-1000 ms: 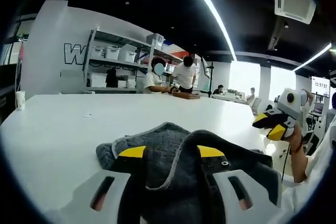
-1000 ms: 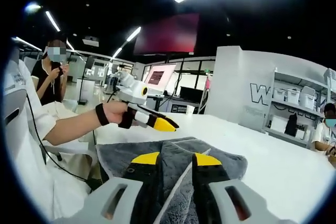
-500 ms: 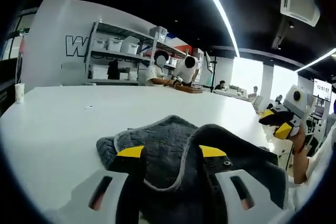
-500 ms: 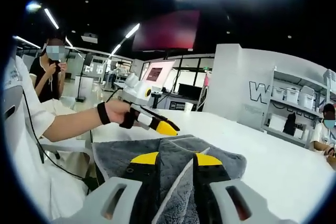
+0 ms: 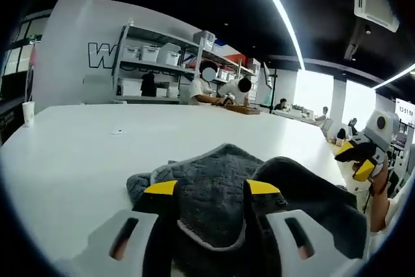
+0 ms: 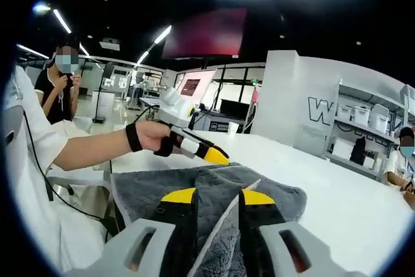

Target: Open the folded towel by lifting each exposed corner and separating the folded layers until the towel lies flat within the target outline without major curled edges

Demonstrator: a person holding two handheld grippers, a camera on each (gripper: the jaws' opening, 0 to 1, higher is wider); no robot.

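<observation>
On white table (image 5: 71, 154) | grey towel (image 5: 214, 186) bunched | paper cup (image 5: 28, 112) far edge

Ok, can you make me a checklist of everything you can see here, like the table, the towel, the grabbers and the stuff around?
Surface: white table, wide and bare beyond the towel.
Job's things: grey towel, bunched with raised folds, not flat; no outline seen.
Clutter: paper cup at the table's far edge.
Grippers: left gripper and right gripper each have towel cloth between the jaws.
Cables: black cable by the person's sleeve.
Surroundings: shelves with bins, people working behind, ceiling light strips.
</observation>
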